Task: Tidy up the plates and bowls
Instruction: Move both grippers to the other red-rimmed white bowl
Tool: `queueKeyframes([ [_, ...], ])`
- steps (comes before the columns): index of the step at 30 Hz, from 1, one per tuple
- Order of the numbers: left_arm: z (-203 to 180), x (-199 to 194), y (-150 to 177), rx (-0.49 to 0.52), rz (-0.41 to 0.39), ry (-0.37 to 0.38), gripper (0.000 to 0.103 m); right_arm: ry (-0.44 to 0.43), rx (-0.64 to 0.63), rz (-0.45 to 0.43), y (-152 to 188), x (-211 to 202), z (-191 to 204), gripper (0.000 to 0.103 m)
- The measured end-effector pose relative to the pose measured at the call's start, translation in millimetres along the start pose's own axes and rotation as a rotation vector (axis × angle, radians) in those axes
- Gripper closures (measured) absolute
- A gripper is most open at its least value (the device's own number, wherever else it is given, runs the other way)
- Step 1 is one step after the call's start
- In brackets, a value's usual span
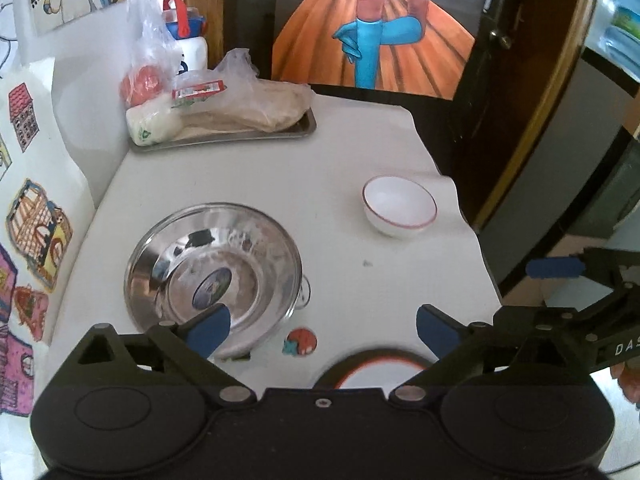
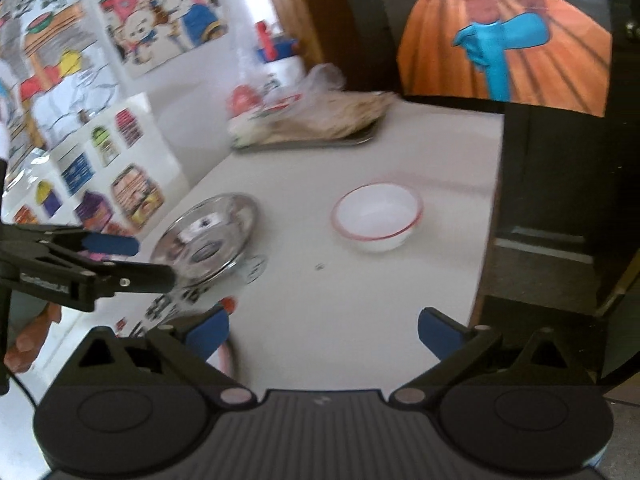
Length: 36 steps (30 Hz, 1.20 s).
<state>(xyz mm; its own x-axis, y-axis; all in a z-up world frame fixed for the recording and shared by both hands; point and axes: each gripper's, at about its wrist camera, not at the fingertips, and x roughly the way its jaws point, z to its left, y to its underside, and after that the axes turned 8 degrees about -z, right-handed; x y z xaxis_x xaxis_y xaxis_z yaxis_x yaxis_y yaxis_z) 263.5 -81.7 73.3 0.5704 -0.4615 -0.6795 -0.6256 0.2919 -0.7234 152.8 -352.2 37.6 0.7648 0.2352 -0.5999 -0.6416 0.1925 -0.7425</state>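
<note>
A steel bowl sits on the white table at the left; it also shows in the right wrist view. A white bowl with a red rim stands farther right, also in the right wrist view. A white plate with a red and dark rim lies at the near edge, partly hidden under my left gripper, which is open and empty above it. My right gripper is open and empty, near the table's front right. Each gripper shows in the other's view.
A metal tray with bagged food and a white bottle stands at the back left against the wall. Stickers dot the tabletop. A dark door with a painted poster is behind the table. The table's right edge drops off.
</note>
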Motion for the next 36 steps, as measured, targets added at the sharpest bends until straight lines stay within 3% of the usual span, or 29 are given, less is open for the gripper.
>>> queueKeyframes([
  [5,1,23,-13,-0.059,-0.026,-0.005,0.001,0.04,0.054,-0.051,-3,13,-27,0.0],
  [17,-2,112,-45,-0.192,-0.002,0.078,0.001,0.059,0.173,-0.177,-17,55,-84,0.0],
  [29,-5,175,-57,-0.231,0.022,0.105,0.001,0.038,0.15,-0.155,-14,98,-100,0.001],
  [36,-5,186,-55,-0.233,0.044,0.127,0.01,0.038,0.092,-0.146,-11,108,-91,0.016],
])
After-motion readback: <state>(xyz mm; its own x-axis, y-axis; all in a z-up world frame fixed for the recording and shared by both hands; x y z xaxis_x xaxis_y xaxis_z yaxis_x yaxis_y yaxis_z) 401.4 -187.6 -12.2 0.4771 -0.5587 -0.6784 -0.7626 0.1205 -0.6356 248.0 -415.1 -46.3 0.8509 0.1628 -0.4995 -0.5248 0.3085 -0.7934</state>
